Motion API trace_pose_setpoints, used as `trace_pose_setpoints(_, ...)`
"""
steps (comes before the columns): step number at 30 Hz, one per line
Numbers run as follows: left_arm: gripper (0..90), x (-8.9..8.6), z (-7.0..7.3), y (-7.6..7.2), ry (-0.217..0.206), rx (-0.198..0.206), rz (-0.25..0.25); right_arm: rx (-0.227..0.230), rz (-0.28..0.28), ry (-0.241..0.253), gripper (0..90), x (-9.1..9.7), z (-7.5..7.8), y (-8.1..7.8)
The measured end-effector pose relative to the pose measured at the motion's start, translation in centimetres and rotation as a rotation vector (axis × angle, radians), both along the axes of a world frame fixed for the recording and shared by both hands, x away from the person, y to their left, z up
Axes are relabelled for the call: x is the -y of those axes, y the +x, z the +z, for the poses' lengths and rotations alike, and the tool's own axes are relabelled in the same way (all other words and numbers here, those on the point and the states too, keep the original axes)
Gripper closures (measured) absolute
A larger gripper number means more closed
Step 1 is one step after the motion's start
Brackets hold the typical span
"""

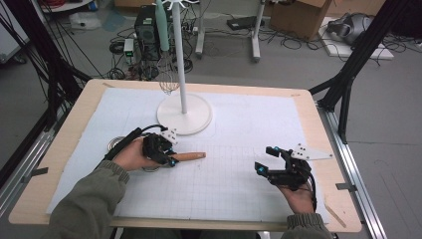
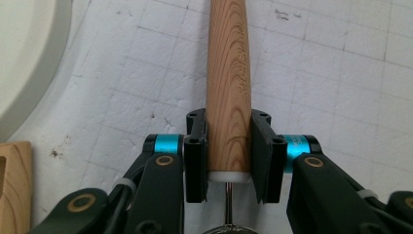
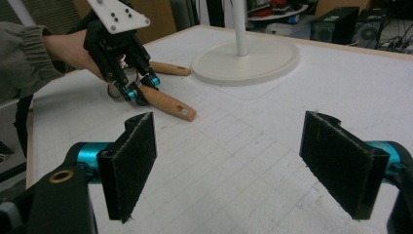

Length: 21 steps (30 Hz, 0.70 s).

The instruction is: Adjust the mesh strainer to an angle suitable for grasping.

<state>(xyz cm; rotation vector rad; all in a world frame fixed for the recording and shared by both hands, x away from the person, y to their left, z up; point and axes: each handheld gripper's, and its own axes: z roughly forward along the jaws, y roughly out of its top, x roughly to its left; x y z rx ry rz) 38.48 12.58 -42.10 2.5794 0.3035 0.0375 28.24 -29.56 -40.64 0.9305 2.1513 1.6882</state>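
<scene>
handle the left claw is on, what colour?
Light brown wood with visible grain, on the wooden handle; clearest in the left gripper view.

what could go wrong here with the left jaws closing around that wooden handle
The left gripper has its jaws on the wooden handle near the end where the metal shaft begins, so the long free end may droop or swing when lifted. The smooth, rounded handle could also roll or slip between the jaws. The white stand base sits close by, and a swinging handle might knock it.
</scene>
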Motion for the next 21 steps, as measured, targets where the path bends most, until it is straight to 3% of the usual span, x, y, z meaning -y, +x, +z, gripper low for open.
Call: trace_pose_setpoints(21, 70.7, -0.04, -0.03, 0.04, -0.003, 0.000, -0.003, -0.006, -0.003, -0.005, 19.9, -0.14, -0.10, 0.16)
